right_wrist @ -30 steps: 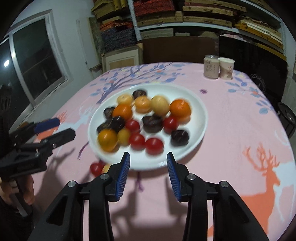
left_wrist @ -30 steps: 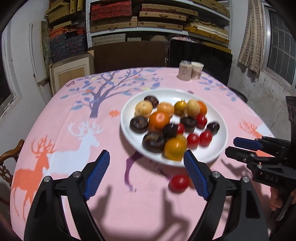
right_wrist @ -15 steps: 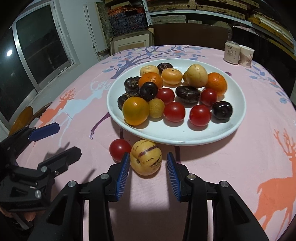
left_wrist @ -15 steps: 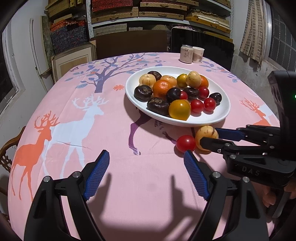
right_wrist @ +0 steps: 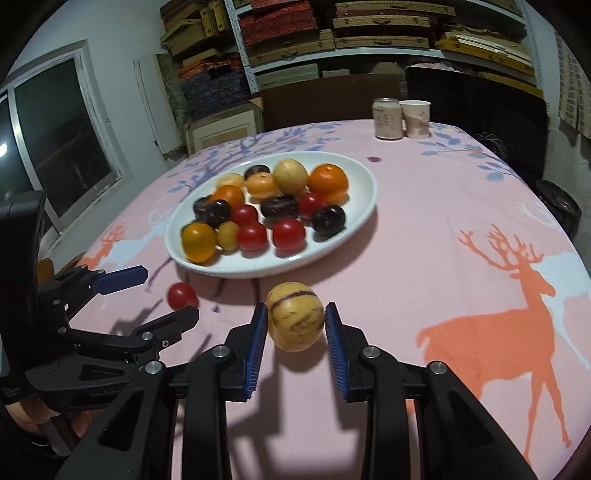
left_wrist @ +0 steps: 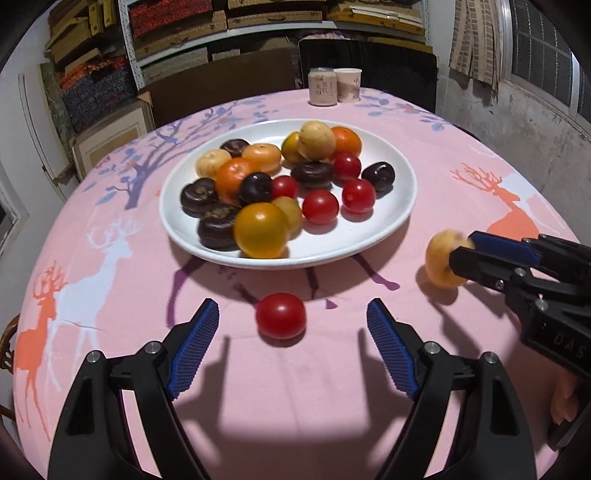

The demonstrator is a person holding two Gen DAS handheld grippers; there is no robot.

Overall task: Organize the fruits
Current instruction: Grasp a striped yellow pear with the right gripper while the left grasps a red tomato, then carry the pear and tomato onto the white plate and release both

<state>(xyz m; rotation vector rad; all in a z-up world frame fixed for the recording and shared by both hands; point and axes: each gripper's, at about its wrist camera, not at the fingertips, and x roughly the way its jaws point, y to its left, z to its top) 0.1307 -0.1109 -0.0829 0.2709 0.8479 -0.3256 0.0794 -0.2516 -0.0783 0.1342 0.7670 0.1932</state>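
Left gripper (left_wrist: 291,328) low in frame, blue-padded fingers (left_wrist: 194,349) spread wide, nothing between the pads. Red tomato (left_wrist: 280,315) on the pink worktop (left_wrist: 110,280) just ahead of the tips, apart from both. White plate (left_wrist: 399,206) at 12 o'clock beyond it, heaped with orange, yellow, red and dark fruit. Right gripper (left_wrist: 458,251) reaching in from 3 o'clock, closed on a yellow fruit (left_wrist: 437,262). Can (left_wrist: 322,88) and paper cup (left_wrist: 347,85) side by side at the far edge.

Probably a storeroom: shelves (right_wrist: 369,33) stacked with flat boxes behind a cloth-covered table (right_wrist: 443,221).
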